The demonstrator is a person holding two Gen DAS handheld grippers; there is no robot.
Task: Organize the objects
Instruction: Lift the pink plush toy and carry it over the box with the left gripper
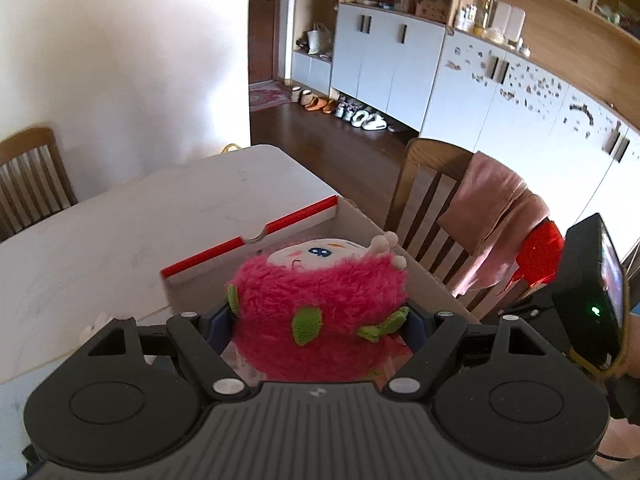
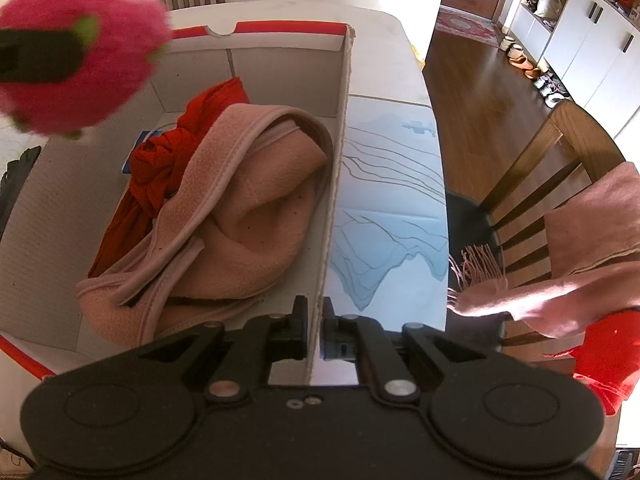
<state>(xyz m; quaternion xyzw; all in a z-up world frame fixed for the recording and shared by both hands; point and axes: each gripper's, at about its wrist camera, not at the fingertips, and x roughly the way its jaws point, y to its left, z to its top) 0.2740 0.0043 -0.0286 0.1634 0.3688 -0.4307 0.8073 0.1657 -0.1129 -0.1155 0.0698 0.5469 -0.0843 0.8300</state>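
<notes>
Plush (image 1: 320, 300), a pink fuzzy toy with green leaves and a white face, sits between the fingers of the left gripper (image 1: 320, 320). The jaws stand wide, but the toy fills the whole gap, so they are closed on it from both sides. It hangs in the air above the near left corner of the box (image 2: 340, 120), not yet inside; in the right wrist view it shows blurred at the top left (image 2: 76, 52), over the box's rim.

The right gripper (image 2: 316, 332) has its jaws almost fully together, pinching the right wall of the box, one finger inside and one outside. I judge this grip is there to keep the light cardboard box from sliding on the table (image 1: 120, 220) while things are put in.

Inside the box a pink fleece (image 2: 240, 208) lies on a red cloth (image 2: 160, 160), both pushed toward the right wall. The left part of the floor is free, so the toy probably goes there. A soft toy can bounce or roll, so lowering it before opening seems wise.
</notes>
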